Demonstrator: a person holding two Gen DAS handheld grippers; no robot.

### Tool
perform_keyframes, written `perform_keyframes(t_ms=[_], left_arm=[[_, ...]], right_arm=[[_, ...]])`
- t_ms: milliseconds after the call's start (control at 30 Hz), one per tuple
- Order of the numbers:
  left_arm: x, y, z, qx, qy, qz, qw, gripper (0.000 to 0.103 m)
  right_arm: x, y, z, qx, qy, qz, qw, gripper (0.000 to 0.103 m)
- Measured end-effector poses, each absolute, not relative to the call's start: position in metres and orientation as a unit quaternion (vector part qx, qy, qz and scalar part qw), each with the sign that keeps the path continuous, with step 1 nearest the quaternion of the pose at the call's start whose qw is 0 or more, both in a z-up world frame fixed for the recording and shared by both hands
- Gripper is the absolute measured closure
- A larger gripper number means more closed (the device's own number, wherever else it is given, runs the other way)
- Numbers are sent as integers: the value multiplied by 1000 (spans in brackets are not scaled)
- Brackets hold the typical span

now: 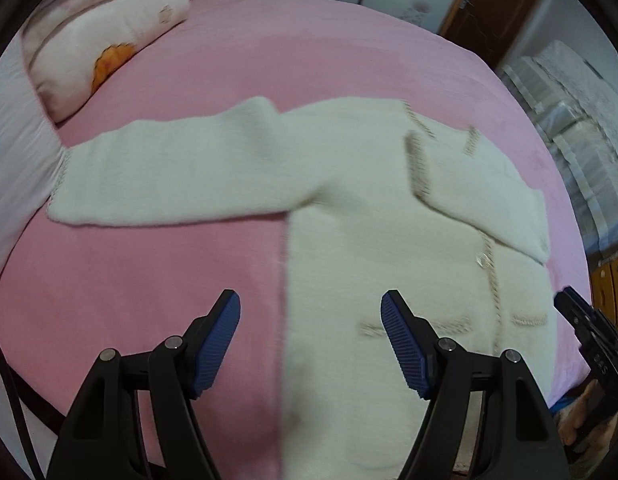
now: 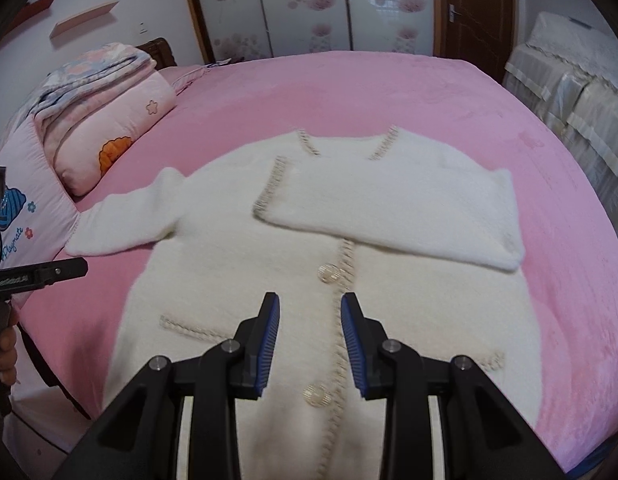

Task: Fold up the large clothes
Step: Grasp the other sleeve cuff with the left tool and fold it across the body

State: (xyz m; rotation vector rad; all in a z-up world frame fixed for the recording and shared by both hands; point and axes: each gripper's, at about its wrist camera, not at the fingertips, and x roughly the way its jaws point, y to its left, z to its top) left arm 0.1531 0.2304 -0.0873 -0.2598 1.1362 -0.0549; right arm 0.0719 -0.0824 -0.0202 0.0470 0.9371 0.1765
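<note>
A white fluffy cardigan (image 1: 349, 208) with beige trim and buttons lies front up on the pink bed (image 1: 149, 280). Its right sleeve (image 2: 389, 212) is folded across the chest; its left sleeve (image 1: 169, 176) stretches out flat toward the pillows. My left gripper (image 1: 311, 340) is open wide and empty, above the cardigan's left hem edge. My right gripper (image 2: 309, 344) is open with a narrower gap and empty, above the button line (image 2: 329, 272) of the cardigan (image 2: 309, 240) near the hem. The right gripper's body shows at the left view's right edge (image 1: 589, 340).
Folded pink quilts and a pillow (image 2: 105, 120) sit at the bed's far left corner. Covered furniture (image 2: 569, 92) stands to the right of the bed. A wardrobe with flowered doors (image 2: 309, 8) and a wooden door (image 2: 477, 8) are behind.
</note>
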Motion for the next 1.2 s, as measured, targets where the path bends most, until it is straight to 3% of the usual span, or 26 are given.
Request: perform_keyframes(t_ms=[300, 500, 700, 900, 933, 1000, 1033, 1067, 1200], left_arm=[[203, 388, -157, -313, 517, 17, 796, 32], [217, 465, -201, -381, 508, 94, 767, 32], [224, 501, -241, -449, 518, 110, 720, 31], [240, 486, -247, -398, 523, 121, 744, 28], [244, 482, -244, -375, 520, 131, 756, 32], [252, 471, -235, -315, 513, 156, 783, 74], [254, 467, -230, -299, 507, 165, 791, 84], [255, 465, -227, -296, 500, 171, 796, 91], [252, 452, -211, -267, 482, 187, 813, 95]], right_arm=[[110, 13, -17, -13, 449, 112, 886, 71], [134, 74, -23, -34, 440, 141, 886, 71], [146, 112, -44, -30, 454, 158, 877, 71], [145, 128, -68, -27, 477, 164, 863, 71], [144, 129, -71, -29, 480, 165, 861, 71], [142, 130, -74, -35, 481, 163, 861, 71], [140, 130, -75, -37, 481, 162, 861, 71], [139, 128, -76, -37, 482, 160, 860, 71], [131, 114, -75, -31, 481, 151, 863, 71]])
